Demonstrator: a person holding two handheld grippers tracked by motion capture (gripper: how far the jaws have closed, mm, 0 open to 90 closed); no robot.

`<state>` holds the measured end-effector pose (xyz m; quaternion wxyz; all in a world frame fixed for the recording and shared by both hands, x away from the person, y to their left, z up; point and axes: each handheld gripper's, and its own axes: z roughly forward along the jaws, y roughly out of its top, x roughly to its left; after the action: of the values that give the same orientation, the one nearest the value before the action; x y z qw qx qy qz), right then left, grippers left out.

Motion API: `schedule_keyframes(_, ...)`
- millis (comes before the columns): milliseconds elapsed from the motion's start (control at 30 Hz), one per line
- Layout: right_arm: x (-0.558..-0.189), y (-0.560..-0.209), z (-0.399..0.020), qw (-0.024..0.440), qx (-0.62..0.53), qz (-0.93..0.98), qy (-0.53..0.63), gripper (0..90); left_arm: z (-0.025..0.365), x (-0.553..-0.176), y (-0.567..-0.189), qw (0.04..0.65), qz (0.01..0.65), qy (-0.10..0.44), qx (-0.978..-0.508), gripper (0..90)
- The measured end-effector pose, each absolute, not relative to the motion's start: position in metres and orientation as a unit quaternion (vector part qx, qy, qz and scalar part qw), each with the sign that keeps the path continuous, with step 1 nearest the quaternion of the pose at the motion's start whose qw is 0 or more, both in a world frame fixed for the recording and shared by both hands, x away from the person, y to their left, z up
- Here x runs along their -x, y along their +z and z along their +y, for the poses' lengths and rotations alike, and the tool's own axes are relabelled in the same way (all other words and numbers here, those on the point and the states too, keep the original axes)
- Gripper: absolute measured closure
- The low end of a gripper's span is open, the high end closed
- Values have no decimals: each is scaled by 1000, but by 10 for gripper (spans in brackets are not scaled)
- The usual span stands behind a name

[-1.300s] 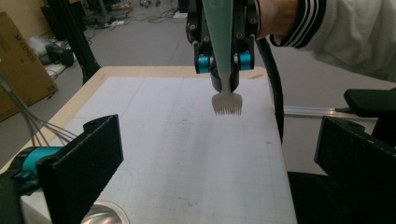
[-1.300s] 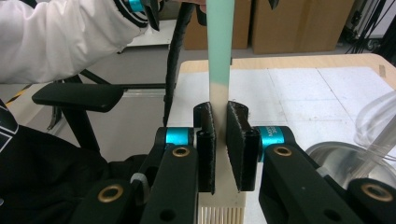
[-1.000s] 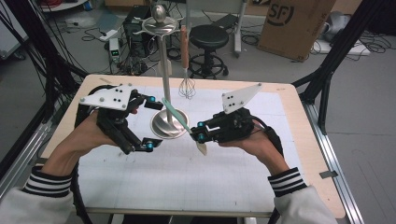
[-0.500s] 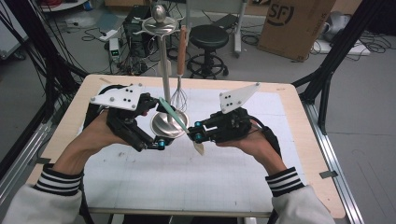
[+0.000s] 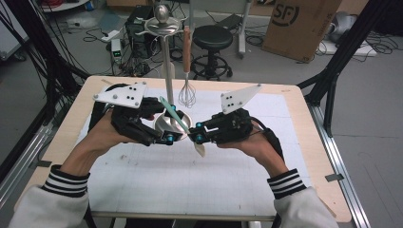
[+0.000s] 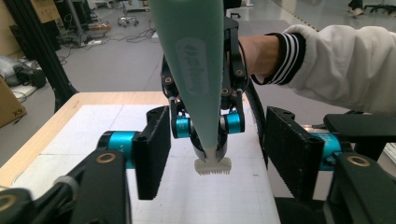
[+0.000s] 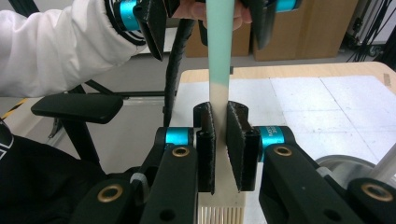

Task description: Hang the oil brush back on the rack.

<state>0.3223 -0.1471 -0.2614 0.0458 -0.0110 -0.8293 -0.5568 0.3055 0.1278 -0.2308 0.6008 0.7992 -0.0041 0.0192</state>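
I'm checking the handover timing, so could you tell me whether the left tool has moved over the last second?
Yes. The left tool has shifted rightward across the table toward the stand's base and the right tool, which grips the green spatula.

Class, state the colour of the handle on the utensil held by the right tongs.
Mint green handle, fading to a cream head; clearest in the left gripper view.

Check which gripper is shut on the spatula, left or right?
The right gripper: its jaws pinch the spatula near the cream blade end. The left gripper stands open around the green handle, not touching.
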Motion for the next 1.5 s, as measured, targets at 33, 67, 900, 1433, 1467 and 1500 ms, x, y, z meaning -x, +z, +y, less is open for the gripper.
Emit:
schedule_keyframes(33,-323,-261,-147,44,10,-829,-558,822,128,-306,-231,601,-5,20,-799,462)
schedule_keyframes(67,-323,-261,-146,45,12,-828,-559,822,128,-305,-230,603,-5,19,-797,484)
schedule_keyframes(900,-323,-263,-140,46,23,-829,-557,809,125,-307,-219,567,28,22,-823,790)
schedule_keyframes(1433,-325,-284,-160,-2,163,-841,-516,3,136,-311,-207,521,106,56,-845,792)
schedule_keyframes(1467,-325,-286,-165,-11,167,-840,-516,2,139,-313,-206,514,111,57,-848,792)
schedule_keyframes(1500,-325,-289,-170,-18,175,-838,-516,2,141,-314,-205,512,120,58,-849,792)
